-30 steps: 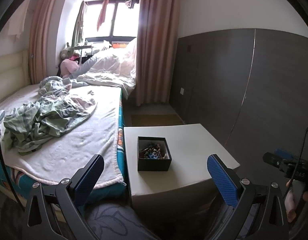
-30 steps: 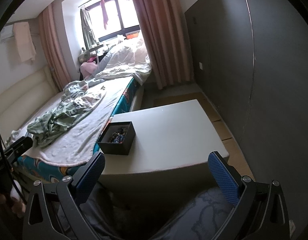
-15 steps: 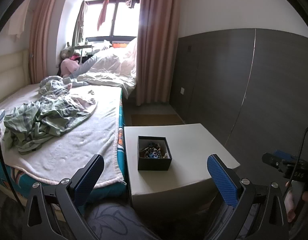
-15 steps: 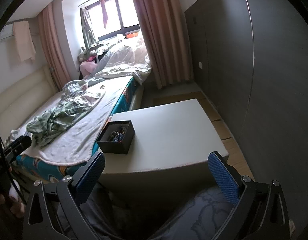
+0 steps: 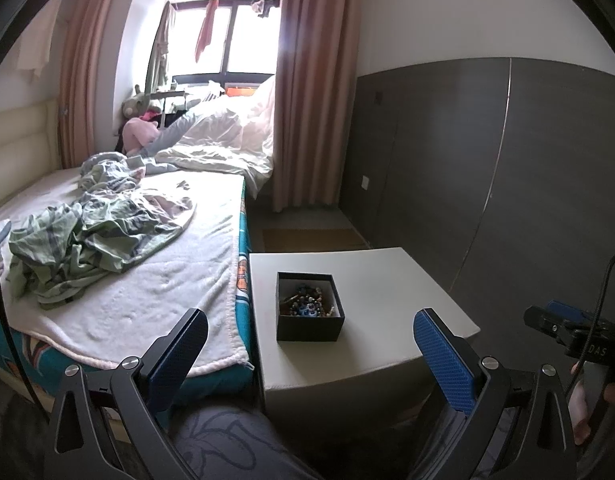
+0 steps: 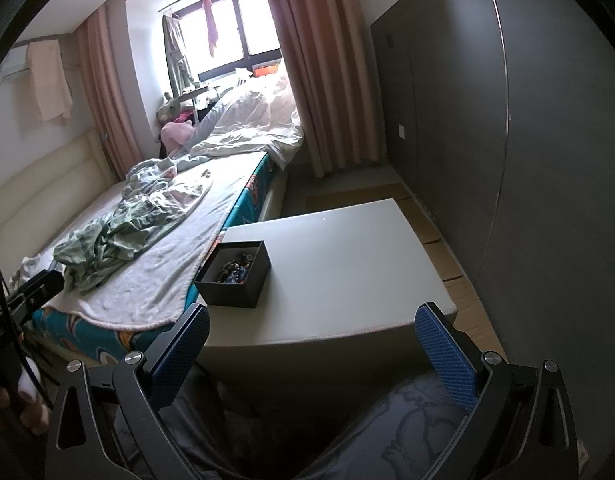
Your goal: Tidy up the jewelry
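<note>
A small black open box (image 5: 310,306) holding a tangle of beaded jewelry (image 5: 305,300) sits on a white square table (image 5: 387,280), near its left edge by the bed. It also shows in the right wrist view (image 6: 235,274) on the table (image 6: 347,264). My left gripper (image 5: 309,344) is open and empty, held back from the table's near edge, level with the box. My right gripper (image 6: 313,340) is open and empty, before the table's near edge, to the right of the box. The right gripper's body shows at the left wrist view's right edge (image 5: 571,328).
A bed (image 5: 147,280) with a white blanket and crumpled green clothes (image 5: 79,240) touches the table's left side. A dark grey wall panel (image 5: 507,168) runs along the right. Curtains (image 5: 315,92) and a window are at the far end. My lap (image 5: 227,440) is below.
Both views shift slightly: the box and table sit a little nearer and lower in the frames. Both grippers stay open and empty.
</note>
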`<state>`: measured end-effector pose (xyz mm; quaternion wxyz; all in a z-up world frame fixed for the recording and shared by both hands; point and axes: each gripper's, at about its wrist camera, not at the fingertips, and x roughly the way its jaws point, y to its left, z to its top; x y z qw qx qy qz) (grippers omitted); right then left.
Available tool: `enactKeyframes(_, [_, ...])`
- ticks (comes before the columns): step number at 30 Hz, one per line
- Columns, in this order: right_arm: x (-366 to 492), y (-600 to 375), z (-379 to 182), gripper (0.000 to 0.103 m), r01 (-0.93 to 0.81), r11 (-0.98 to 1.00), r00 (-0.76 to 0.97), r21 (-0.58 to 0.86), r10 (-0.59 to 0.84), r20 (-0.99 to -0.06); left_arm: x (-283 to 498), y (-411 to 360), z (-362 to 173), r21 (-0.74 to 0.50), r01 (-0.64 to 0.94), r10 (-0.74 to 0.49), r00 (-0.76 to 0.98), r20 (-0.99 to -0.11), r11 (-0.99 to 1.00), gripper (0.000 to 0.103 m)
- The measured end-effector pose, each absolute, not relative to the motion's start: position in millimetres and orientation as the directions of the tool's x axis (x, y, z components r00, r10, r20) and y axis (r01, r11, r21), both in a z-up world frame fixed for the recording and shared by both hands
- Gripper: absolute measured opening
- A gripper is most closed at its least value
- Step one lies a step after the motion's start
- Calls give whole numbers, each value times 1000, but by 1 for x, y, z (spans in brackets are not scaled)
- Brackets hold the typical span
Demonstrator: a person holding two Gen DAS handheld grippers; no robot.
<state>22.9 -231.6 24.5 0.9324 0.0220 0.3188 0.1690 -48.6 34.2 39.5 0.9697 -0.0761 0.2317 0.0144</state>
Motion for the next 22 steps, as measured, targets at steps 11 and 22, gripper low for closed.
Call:
enactKeyframes(11, [22, -231, 24, 103, -304, 941, 737, 146, 329, -590, -50, 34, 39, -139, -64, -5, 894, -449, 988, 103])
enactKeyframes(22, [33, -228, 12, 103, -303, 943, 723, 135, 320, -612, -47, 37, 32, -139, -72, 2, 892, -452, 988, 103])
